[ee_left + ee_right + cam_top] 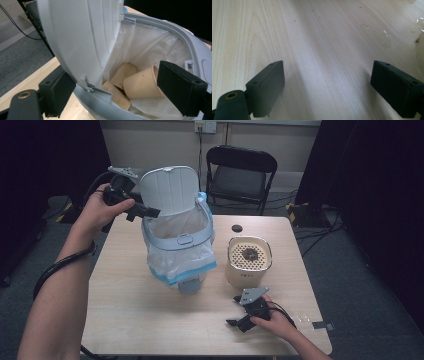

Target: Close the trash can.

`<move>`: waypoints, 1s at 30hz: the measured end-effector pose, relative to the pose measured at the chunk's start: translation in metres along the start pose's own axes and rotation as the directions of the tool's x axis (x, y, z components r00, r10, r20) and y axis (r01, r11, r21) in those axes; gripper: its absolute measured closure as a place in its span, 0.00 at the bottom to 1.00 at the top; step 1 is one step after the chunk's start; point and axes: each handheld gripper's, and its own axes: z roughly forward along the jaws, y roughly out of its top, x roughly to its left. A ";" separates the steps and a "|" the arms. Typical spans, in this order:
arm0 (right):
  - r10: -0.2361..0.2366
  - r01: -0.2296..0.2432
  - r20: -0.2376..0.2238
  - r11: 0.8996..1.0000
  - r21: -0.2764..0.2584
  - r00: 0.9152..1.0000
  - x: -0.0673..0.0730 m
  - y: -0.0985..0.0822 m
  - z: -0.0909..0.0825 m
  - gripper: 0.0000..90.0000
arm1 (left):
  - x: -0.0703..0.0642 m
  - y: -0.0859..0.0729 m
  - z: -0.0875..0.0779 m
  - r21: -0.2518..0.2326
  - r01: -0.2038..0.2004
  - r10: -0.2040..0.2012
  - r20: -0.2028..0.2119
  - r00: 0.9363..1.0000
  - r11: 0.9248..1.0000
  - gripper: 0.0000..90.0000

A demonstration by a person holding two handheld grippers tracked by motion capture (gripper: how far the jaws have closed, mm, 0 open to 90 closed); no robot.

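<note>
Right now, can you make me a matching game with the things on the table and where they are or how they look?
Things:
1. bin lid
2. paper cups
3. cream container
4. right gripper

Descriptions:
A. lying inside the bin's bag
B. standing right of the bin, holes in its top
C. tipped up, between the left gripper's fingers
D. resting low on the table, fingers apart, nothing between them

Pairs: 1-C, 2-A, 3-B, 4-D
</note>
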 end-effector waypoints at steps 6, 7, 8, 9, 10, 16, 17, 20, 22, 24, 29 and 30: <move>-0.001 0.001 0.000 1.000 0.000 1.000 0.000 0.000 0.000 0.13 | -0.009 0.005 -0.009 -0.025 -0.045 0.045 0.000 0.999 0.999 0.17; -0.001 0.001 0.000 1.000 0.000 1.000 0.000 0.000 0.000 0.13 | -0.009 0.005 -0.009 -0.025 -0.045 0.045 0.000 0.999 0.999 0.17; -0.001 0.001 0.000 1.000 0.000 1.000 0.000 0.000 0.000 0.13 | -0.013 0.006 -0.011 -0.027 -0.056 0.057 0.022 0.998 0.998 0.17; -0.001 0.001 0.000 1.000 0.000 1.000 0.000 0.000 0.000 0.13 | -0.013 0.006 -0.011 -0.027 -0.056 0.057 0.022 0.998 0.998 0.17; 0.000 0.000 0.000 1.000 0.000 1.000 0.000 0.000 0.000 0.13 | -0.016 0.007 -0.012 -0.025 -0.060 0.060 0.034 0.998 0.998 0.17; -0.001 0.001 0.000 1.000 0.000 1.000 0.000 0.000 0.000 0.13 | -0.037 0.012 -0.011 -0.029 -0.099 0.101 0.100 0.990 0.995 0.17; -0.001 0.001 0.000 1.000 0.000 1.000 0.000 0.000 0.000 0.13 | -0.037 0.012 -0.011 -0.029 -0.099 0.101 0.100 0.990 0.995 0.17; -0.001 0.001 0.000 1.000 0.000 1.000 0.000 0.000 0.000 0.13 | -0.044 0.012 -0.010 -0.029 -0.102 0.105 0.122 0.987 0.994 0.17; -0.001 0.001 0.000 1.000 0.000 1.000 0.000 0.000 0.000 0.13 | -0.050 0.011 -0.009 -0.028 -0.094 0.097 0.161 0.982 0.995 0.17; -0.001 0.001 0.000 1.000 0.001 1.000 0.000 0.000 0.000 0.13 | -0.052 0.011 -0.009 -0.028 -0.099 0.102 0.167 0.981 0.995 0.17; -0.002 0.002 0.000 1.000 0.000 1.000 0.000 0.000 0.000 0.13 | -0.054 0.007 -0.006 -0.053 -0.081 0.089 0.162 0.983 0.995 0.23; 0.001 -0.001 0.000 1.000 0.002 1.000 0.000 0.000 0.000 0.13 | -0.054 0.005 -0.005 -0.059 -0.075 0.084 0.172 0.981 0.995 0.31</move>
